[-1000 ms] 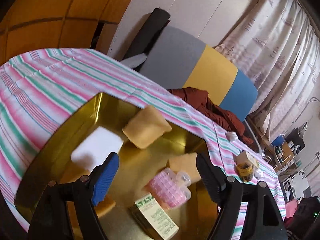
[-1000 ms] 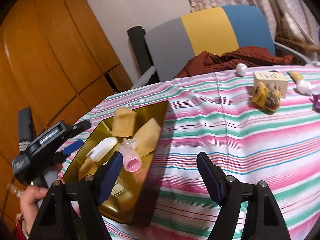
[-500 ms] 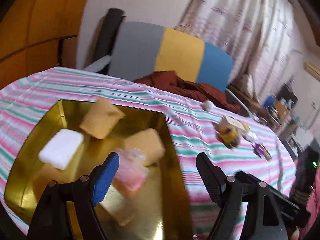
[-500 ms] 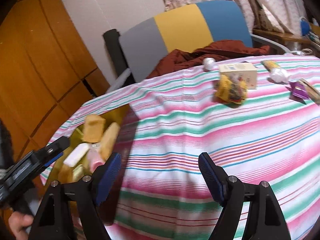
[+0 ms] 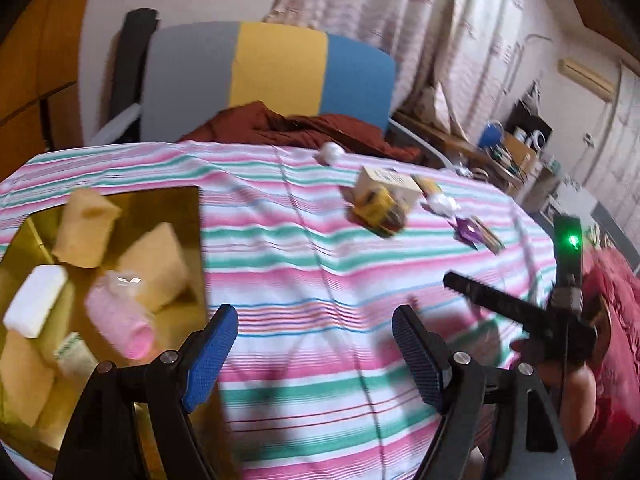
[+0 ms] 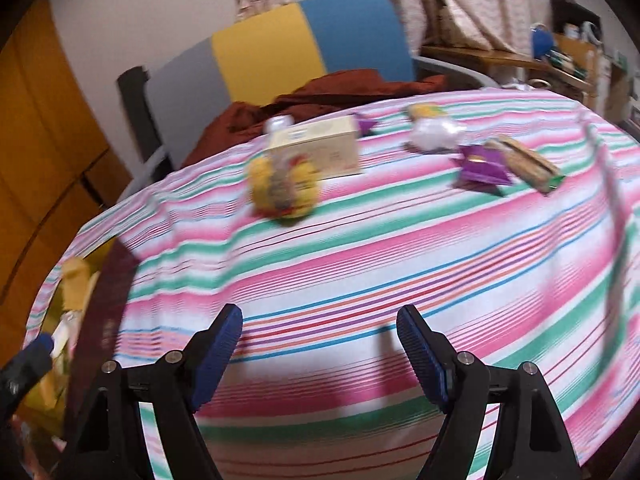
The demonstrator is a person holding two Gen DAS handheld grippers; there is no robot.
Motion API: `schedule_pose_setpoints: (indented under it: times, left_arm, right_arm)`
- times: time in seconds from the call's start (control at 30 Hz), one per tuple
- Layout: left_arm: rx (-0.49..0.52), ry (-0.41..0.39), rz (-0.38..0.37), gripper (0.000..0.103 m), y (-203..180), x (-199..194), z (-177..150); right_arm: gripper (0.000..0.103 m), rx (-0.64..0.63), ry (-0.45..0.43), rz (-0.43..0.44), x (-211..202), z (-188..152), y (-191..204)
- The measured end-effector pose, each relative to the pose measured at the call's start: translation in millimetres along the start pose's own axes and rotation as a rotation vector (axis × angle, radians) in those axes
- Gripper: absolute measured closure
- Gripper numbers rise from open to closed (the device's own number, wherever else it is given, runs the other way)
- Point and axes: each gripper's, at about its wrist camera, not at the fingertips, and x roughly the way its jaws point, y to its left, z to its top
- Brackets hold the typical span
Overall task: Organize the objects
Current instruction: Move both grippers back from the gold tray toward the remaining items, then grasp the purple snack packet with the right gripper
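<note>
A gold tray (image 5: 176, 208) at the table's left holds tan sponges (image 5: 86, 228), a white block (image 5: 34, 306) and a pink-capped bottle (image 5: 120, 328). My left gripper (image 5: 316, 344) hangs open over the striped cloth just right of the tray, nothing between its fingers. My right gripper (image 6: 320, 344) is also open and empty above the cloth. Farther back lie a yellow packet (image 6: 284, 188), a cream box (image 6: 320, 148), a white wad (image 6: 434, 134), a purple wrapper (image 6: 482, 170) and a brown bar (image 6: 524, 164). The tray's edge (image 6: 60, 304) shows at far left.
A grey, yellow and blue chair (image 5: 272, 68) with a red-brown garment (image 5: 296, 130) stands behind the table. The right gripper's body and a hand (image 5: 560, 320) show at right. Curtains and a cluttered shelf (image 5: 516, 140) lie beyond.
Both grippers have swung right, away from the tray and over the bare striped cloth; the loose items at the back have come nearer. Both stayed open.
</note>
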Motion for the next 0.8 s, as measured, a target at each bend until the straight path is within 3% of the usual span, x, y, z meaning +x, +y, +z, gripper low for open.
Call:
schedule_pose_setpoints:
  times: [0.37, 0.8]
  left_arm:
    - [0.032, 0.116, -0.037, 0.022, -35.7, 37.3, -8.5]
    - [0.056, 0.156, -0.026, 0.022, -49.5, 49.5, -15.2]
  right_arm:
    - [0.023, 0.173, -0.021, -0.181, 11.3, 35.9, -96.3]
    - [0.023, 0.223, -0.091, -0.196, 41.7, 103.4, -133.8]
